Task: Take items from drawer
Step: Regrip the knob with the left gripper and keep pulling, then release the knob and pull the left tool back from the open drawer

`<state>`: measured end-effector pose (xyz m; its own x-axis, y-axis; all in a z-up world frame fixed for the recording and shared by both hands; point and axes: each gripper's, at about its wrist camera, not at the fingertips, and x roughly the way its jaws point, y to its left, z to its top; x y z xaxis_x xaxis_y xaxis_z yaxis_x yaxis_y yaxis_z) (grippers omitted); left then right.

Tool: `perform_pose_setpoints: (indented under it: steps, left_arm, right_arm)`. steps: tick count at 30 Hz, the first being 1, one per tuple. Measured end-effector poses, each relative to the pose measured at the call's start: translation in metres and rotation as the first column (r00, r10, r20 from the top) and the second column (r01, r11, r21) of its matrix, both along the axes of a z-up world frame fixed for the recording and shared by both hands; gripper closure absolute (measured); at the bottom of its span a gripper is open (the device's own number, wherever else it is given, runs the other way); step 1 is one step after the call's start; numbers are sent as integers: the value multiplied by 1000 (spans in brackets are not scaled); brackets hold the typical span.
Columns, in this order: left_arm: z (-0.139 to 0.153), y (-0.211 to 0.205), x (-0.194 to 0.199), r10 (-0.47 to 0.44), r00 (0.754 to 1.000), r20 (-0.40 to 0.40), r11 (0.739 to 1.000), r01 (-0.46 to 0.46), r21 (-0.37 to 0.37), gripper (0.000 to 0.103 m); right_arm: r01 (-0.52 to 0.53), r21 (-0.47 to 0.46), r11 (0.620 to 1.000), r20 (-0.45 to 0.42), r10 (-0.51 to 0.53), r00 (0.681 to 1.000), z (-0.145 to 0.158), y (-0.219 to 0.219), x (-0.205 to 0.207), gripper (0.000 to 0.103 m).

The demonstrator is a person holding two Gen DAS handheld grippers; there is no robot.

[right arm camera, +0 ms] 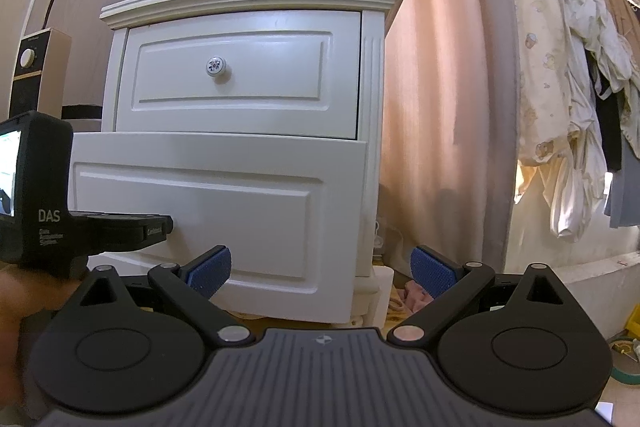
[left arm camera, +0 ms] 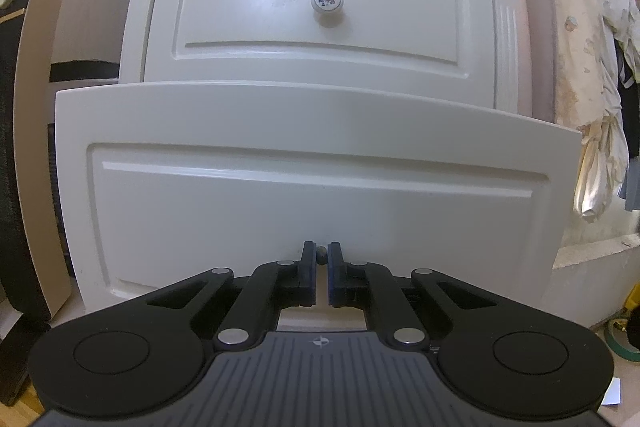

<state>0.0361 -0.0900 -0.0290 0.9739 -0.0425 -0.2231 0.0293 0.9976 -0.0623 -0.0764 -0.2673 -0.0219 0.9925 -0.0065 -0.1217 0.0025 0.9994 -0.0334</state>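
Low down, a cream nightstand's bottom drawer (left arm camera: pixel 312 183) stands slightly pulled out, the left tool (left arm camera: pixel 321 259) clamped on its small dark knob (left arm camera: pixel 321 253), the right tool (right arm camera: pixel 320 269) wide open and empty.

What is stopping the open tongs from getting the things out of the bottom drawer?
The bottom drawer is out only a little, so its white front blocks the right tongs, which wait open. The things inside cannot be seen. The left tongs are shut on the drawer's small dark knob.
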Motion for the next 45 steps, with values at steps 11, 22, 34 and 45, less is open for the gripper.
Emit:
perform_pose_setpoints:
  steps: [11, 22, 34, 45]
  left_arm:
    - [-2, 0, -24, -6, 1000, 8, 1000, 6, 2, 100]
    - [-3, -1, -34, -3, 1000, 15, 1000, 3, -9, 103]
    - [-6, 5, -32, -22, 999, -39, 999, 21, -32, 98]
    - [0, 7, -38, -9, 1000, -27, 1000, 9, -16, 17]
  right_arm:
    - [-18, 1, 1000, 15, 18, 1000, 1, 2, -13, 0]
    - [-25, -12, 1000, 14, 25, 1000, -1, 7, -21, 0]
    - [-26, -20, 999, 11, 26, 1000, 0, 11, -20, 0]
    - [-21, -28, 999, 6, 21, 1000, 1, 13, -17, 0]
